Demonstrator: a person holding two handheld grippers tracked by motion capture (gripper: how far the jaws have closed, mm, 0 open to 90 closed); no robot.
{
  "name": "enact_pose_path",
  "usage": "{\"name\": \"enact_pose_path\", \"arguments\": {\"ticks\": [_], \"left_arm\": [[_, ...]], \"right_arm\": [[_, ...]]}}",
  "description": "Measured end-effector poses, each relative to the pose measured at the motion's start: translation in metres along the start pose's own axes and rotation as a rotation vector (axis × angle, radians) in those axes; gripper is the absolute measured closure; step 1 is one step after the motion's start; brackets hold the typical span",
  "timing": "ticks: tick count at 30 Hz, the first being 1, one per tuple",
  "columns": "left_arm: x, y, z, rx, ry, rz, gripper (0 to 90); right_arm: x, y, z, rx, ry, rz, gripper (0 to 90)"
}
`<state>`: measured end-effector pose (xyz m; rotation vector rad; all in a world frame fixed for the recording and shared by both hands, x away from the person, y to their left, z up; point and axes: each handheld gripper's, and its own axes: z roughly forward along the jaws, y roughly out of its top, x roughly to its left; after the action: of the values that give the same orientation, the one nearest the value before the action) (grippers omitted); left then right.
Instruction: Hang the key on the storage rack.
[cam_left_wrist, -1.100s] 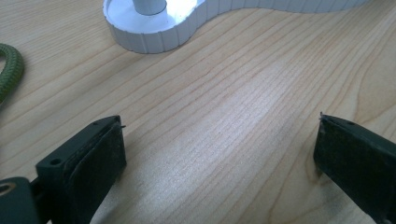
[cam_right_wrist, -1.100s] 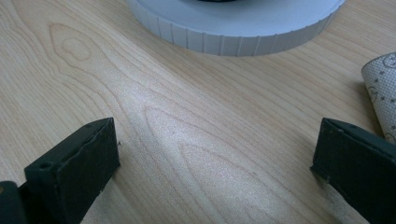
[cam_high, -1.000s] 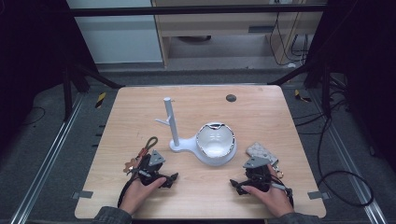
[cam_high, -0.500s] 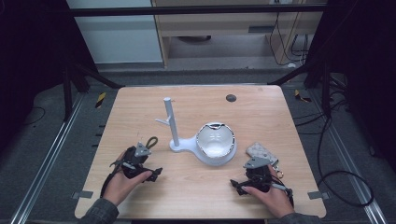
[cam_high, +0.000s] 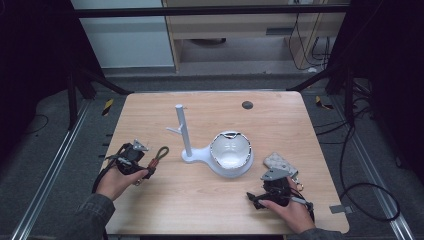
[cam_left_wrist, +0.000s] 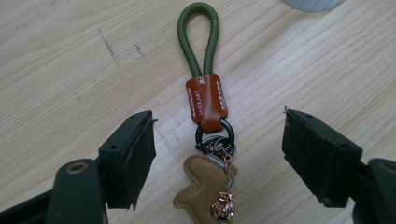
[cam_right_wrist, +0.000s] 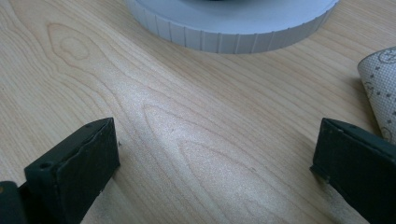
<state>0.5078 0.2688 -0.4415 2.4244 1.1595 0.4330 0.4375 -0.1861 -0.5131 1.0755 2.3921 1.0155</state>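
Note:
A keychain (cam_left_wrist: 205, 100) with a green cord loop, a brown leather tab, dark rings and a tan leather charm lies flat on the wooden table (cam_high: 200, 200). In the high view its green loop (cam_high: 161, 154) shows left of the white stand. My left gripper (cam_left_wrist: 218, 121) straddles the keychain at the rings. Its jaws have just been closing, but both pads still stand clear of it. That left gripper (cam_high: 142, 167) sits at the table's left. My right gripper (cam_high: 262, 192) rests open at the front right, with bare wood between its jaws (cam_right_wrist: 217, 135).
A white stand has an upright post (cam_high: 181, 127) with a side peg and a round bowl (cam_high: 230, 152) on one base. Its ribbed base (cam_right_wrist: 233, 28) lies just ahead of my right gripper. A dotted grey pouch (cam_high: 280, 162) lies right of the bowl. A dark disc (cam_high: 247, 105) sits far back.
My left hand has moved left and away from the table's front edge, so its gripper now straddles the keychain, jaws narrower. The right hand has stayed put.

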Motion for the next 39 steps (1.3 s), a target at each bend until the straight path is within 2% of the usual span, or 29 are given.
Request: {"name": "enact_pose_path", "arguments": {"ticks": [5, 9, 12, 15, 21, 30, 39], "left_arm": [[0.004, 0.007, 0.008, 0.035, -0.023, 0.007, 37.9], [0.005, 0.014, 0.019, 0.084, -0.037, 0.022, 42.7], [0.007, 0.020, 0.024, 0.102, -0.031, 0.013, 43.6], [0.011, 0.023, 0.027, 0.119, -0.046, 0.001, 48.1], [0.012, 0.023, 0.037, 0.153, -0.050, -0.024, 52.4], [0.014, 0.021, 0.041, 0.153, -0.053, -0.045, 61.4], [0.012, 0.019, 0.042, 0.149, -0.044, -0.033, 65.5]], "right_arm": [[0.000, 0.000, 0.000, 0.000, 0.000, 0.001, 0.3], [0.000, 0.000, 0.000, 0.000, 0.000, 0.000, 0.4], [0.000, 0.000, 0.000, 0.000, 0.000, 0.001, 0.3], [0.000, 0.000, 0.000, 0.000, 0.000, 0.002, 0.3], [0.000, -0.001, -0.001, 0.002, -0.002, 0.004, 0.4], [0.001, -0.001, -0.001, 0.002, -0.005, 0.002, 0.4], [0.001, -0.001, -0.002, 0.004, -0.004, 0.002, 0.4]]}}
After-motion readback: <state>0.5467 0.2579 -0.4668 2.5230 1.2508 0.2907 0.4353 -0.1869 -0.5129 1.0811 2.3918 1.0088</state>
